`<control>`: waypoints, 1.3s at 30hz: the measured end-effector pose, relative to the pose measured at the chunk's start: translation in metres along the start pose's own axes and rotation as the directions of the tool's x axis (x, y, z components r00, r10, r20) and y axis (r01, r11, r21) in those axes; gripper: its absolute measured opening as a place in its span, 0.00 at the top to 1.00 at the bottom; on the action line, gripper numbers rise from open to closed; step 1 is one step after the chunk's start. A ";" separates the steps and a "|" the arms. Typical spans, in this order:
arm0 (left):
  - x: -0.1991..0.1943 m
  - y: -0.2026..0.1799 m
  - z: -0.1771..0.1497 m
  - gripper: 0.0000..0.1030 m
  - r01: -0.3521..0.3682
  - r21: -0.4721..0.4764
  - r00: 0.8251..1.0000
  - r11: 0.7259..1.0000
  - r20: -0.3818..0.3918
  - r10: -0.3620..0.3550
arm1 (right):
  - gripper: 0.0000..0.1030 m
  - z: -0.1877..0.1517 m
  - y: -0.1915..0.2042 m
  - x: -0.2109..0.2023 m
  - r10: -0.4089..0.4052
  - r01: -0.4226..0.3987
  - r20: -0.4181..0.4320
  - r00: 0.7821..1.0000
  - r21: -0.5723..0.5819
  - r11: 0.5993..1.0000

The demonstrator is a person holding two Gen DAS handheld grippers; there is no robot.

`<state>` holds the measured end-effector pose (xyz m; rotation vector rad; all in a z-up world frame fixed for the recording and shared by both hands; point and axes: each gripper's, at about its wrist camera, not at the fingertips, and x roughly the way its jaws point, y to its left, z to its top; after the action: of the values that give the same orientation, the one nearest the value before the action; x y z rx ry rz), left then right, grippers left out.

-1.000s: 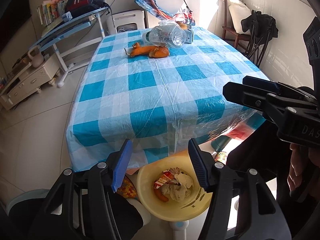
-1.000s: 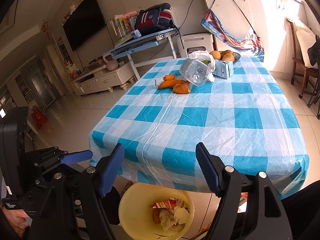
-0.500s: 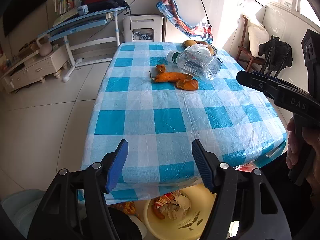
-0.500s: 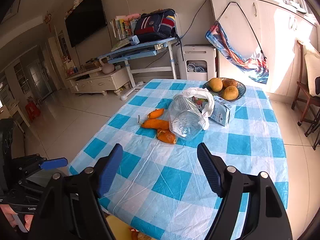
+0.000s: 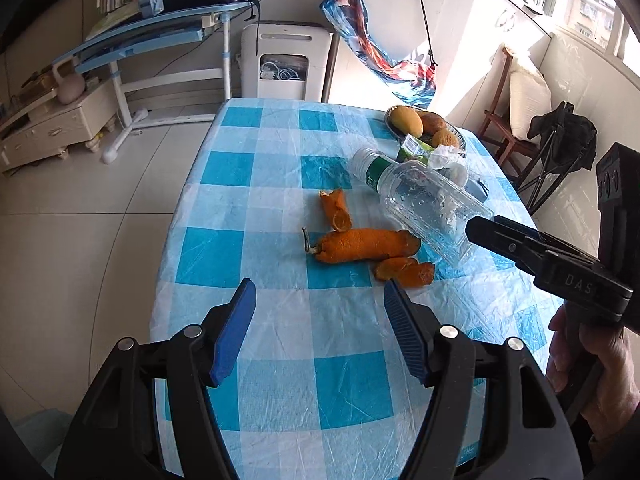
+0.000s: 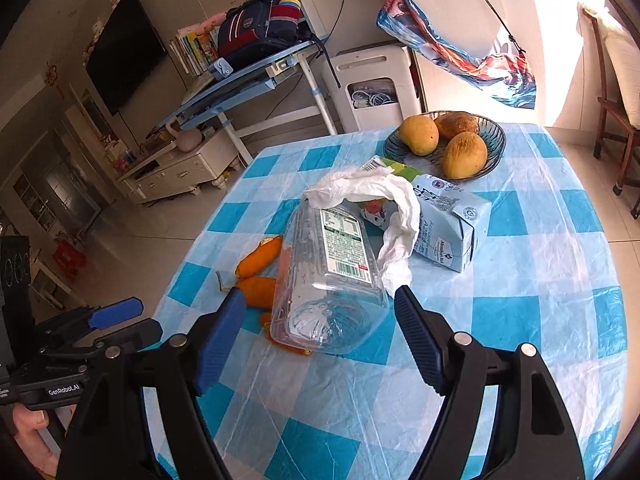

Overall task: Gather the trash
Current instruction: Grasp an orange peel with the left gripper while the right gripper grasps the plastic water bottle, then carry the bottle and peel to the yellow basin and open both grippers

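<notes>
3 orange peels [image 5: 362, 245], 1 plastic bottle [image 6: 328, 276], 1 carton [image 6: 450, 226], 3 mangoes [image 6: 464, 155]

Both grippers [image 5: 316, 328] [image 6: 318, 338] are built of black plastic – blue ribbed pads [image 5: 234, 334], silver screws [image 5: 448, 331] – "DAS" and "GenRobot.AI" are printed.

Readable markings are few.

The body of the right gripper [image 5: 486, 236], seen from the left wrist view, carries the raised letters "DAS"; any further letters are cut off by the hand [image 5: 592, 368] holding it.

The body of the left gripper [image 6: 120, 316], seen from the right wrist view, carries a white label reading "GenRobot.AI".

The clear plastic bottle [image 6: 328, 276] lying on the table bears a green and white label with a table of small print and a barcode; none of it is legible.

The pale blue carton [image 6: 452, 224] bears a round logo and lines of print, too small and tilted to read.
</notes>
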<state>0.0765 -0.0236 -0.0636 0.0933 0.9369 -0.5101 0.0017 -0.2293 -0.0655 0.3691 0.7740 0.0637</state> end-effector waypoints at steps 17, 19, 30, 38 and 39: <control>0.112 -0.003 0.049 0.83 0.029 -0.044 0.991 0.999 -0.129 -0.035 | 0.42 -0.003 -0.030 0.026 0.182 -0.172 -0.047 0.982 0.163 0.971; 0.109 -0.005 0.049 0.85 0.030 -0.042 0.993 0.999 -0.111 -0.034 | 0.45 -0.003 -0.031 0.022 0.200 -0.191 -0.040 0.979 0.165 0.968; 0.050 -0.002 0.043 0.86 0.050 -0.048 0.998 0.998 0.039 -0.048 | 0.45 -0.010 -0.012 -0.009 0.240 -0.239 0.009 0.971 0.111 0.965; 0.010 0.018 0.023 0.86 0.049 -0.092 0.996 0.995 0.085 -0.041 | 0.45 -0.037 0.007 -0.049 0.277 -0.277 0.015 0.961 0.062 0.959; 0.006 0.020 0.018 0.86 0.047 -0.096 0.996 0.994 0.083 -0.039 | 0.45 -0.044 0.012 -0.054 0.282 -0.281 0.004 0.960 0.048 0.958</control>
<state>0.1021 -0.0142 -0.0606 -0.0354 0.8843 -0.5033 -0.0665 -0.2153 -0.0539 0.5240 0.7229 0.3137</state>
